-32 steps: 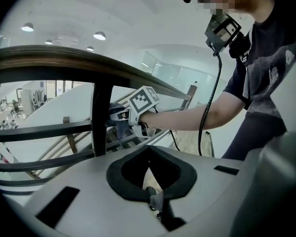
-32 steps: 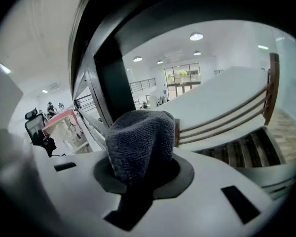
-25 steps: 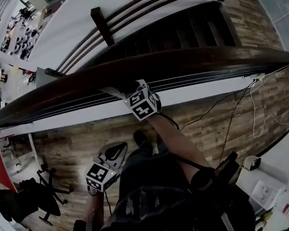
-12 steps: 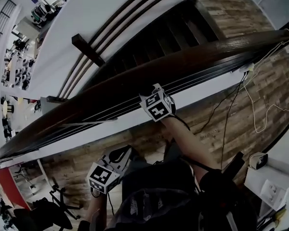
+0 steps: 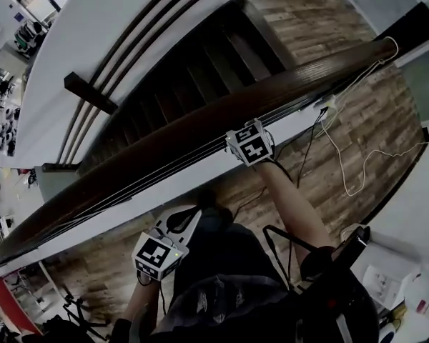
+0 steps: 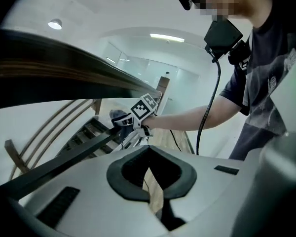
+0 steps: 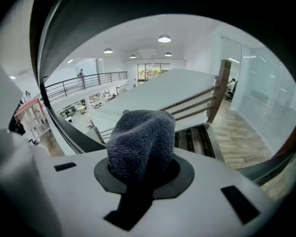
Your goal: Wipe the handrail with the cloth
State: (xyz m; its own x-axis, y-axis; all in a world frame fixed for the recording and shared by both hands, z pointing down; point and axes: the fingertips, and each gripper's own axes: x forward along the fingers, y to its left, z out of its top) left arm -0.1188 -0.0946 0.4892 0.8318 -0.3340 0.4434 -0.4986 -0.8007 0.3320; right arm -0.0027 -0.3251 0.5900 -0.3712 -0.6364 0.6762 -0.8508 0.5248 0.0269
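Note:
The dark wooden handrail (image 5: 164, 145) runs diagonally from lower left to upper right in the head view. My right gripper (image 5: 242, 136) is pressed against its near side, just under the marker cube (image 5: 250, 144). It is shut on a grey terry cloth (image 7: 140, 144), which bulges out between the jaws. From the left gripper view, the cloth (image 6: 117, 116) sits right beneath the handrail (image 6: 64, 73). My left gripper (image 5: 177, 220) hangs low beside the person's hip, away from the rail, shut with nothing in it.
Dark stair treads (image 5: 200, 56) drop away beyond the rail, with a second wooden railing (image 5: 93, 95) on the far side. A white ledge (image 5: 200, 181) runs under the rail. Cables (image 5: 347, 163) trail over the wood floor at right. The person's torso (image 5: 229, 291) fills the bottom.
My right gripper has slid with the cloth along the handrail toward its upper right end, and the view has turned with it. The left gripper stays low by the hip.

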